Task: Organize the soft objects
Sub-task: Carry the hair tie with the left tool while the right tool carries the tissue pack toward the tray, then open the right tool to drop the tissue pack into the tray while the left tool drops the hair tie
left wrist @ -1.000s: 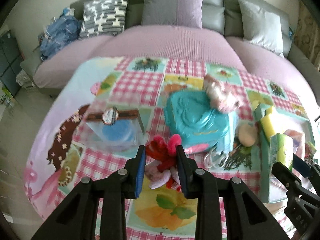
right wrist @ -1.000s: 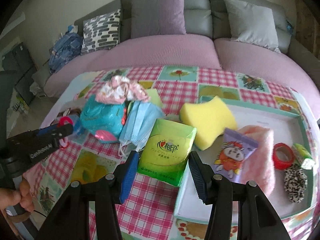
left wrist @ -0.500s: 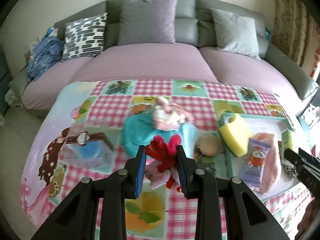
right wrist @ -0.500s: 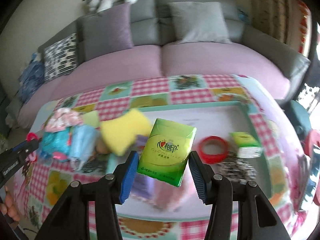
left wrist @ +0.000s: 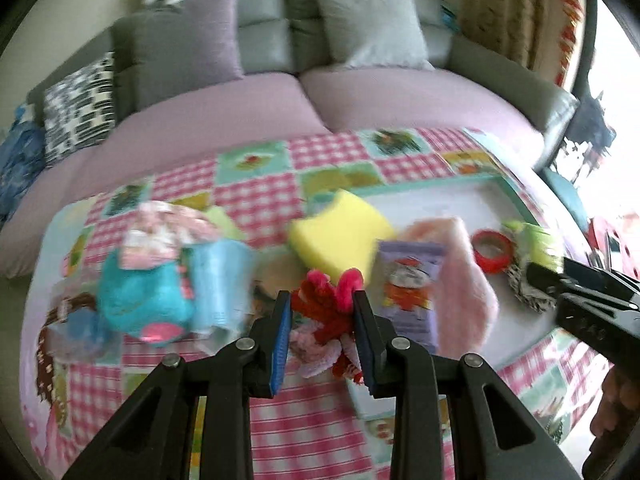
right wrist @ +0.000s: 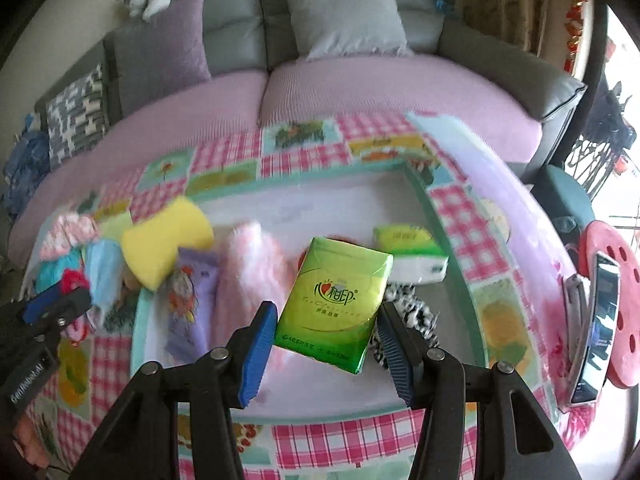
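Note:
My left gripper [left wrist: 322, 336] is shut on a red and pink plush toy [left wrist: 326, 300] and holds it above the table, near the tray's left edge. My right gripper [right wrist: 328, 340] is shut on a green tissue pack [right wrist: 334, 304] and holds it over the white tray with a teal rim [right wrist: 444, 240]. In the tray lie a pink fuzzy cloth [right wrist: 250, 264], a purple packet [right wrist: 188, 300], a second green tissue pack [right wrist: 408, 252] and a black and white scrunchie [right wrist: 408, 312]. A yellow sponge [right wrist: 166, 240] rests on the tray's left rim. A red tape roll [left wrist: 492, 246] shows in the left wrist view.
A teal pouch [left wrist: 140, 300], a pink patterned cloth [left wrist: 160, 232] and a light blue mask [left wrist: 218, 280] lie on the checked tablecloth at the left. A sofa with cushions [right wrist: 344, 16] stands behind the table. A red stool with a phone [right wrist: 608, 304] is at the right.
Both grippers have swung to the right with their loads. The right gripper with the tissue pack now hangs lower over the tray. The left gripper is now closer to the tray.

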`<state>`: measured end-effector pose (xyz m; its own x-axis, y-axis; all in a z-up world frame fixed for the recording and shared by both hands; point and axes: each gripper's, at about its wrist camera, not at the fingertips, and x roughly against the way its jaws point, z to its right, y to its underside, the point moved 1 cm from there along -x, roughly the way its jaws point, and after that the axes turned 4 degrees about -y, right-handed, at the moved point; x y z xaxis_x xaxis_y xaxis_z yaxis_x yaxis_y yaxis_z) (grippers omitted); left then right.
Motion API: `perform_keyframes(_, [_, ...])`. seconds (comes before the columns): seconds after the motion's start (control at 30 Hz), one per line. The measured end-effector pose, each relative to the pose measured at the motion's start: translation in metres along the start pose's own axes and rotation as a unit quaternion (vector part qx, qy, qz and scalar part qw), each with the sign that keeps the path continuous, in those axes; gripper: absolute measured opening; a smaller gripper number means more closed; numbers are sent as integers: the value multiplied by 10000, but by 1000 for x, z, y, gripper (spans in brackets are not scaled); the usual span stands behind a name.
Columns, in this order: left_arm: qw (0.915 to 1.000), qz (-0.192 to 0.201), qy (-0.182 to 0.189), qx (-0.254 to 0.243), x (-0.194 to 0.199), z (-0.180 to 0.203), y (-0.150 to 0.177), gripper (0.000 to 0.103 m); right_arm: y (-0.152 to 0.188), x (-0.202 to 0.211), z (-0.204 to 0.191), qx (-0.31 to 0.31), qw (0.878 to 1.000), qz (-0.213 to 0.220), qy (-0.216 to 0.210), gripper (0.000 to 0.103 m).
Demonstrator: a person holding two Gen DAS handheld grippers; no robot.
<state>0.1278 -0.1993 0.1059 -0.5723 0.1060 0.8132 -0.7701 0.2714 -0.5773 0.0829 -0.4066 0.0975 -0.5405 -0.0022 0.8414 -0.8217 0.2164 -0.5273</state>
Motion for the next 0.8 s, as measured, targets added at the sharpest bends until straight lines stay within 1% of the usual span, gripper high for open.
perform_keyframes(0.13, [9991, -304, 148, -266, -21, 24, 5, 32, 5, -13, -2, 86, 9997, -238, 19, 55])
perform_keyframes(0.3, [9968, -643, 243, -407, -44, 41, 13, 32, 9, -21, -2, 139, 9991, -395, 11, 55])
perform_keyframes(0.5, [9959, -790, 225, -381, -56, 44, 17, 32, 12, -29, -3, 162, 9983, -552, 55, 55])
perform_keyframes(0.67, [9947, -926, 281, -348, -64, 44, 22, 32, 13, -33, -5, 214, 9977, -634, 64, 56])
perform_keyframes(0.77, [9942, -976, 294, -343, -69, 44, 23, 34, 13, -35, -6, 219, 9973, -690, 84, 56])
perform_keyframes(0.8, [9941, -989, 288, -341, -70, 44, 23, 36, 13, -36, -5, 215, 9973, -702, 90, 56])
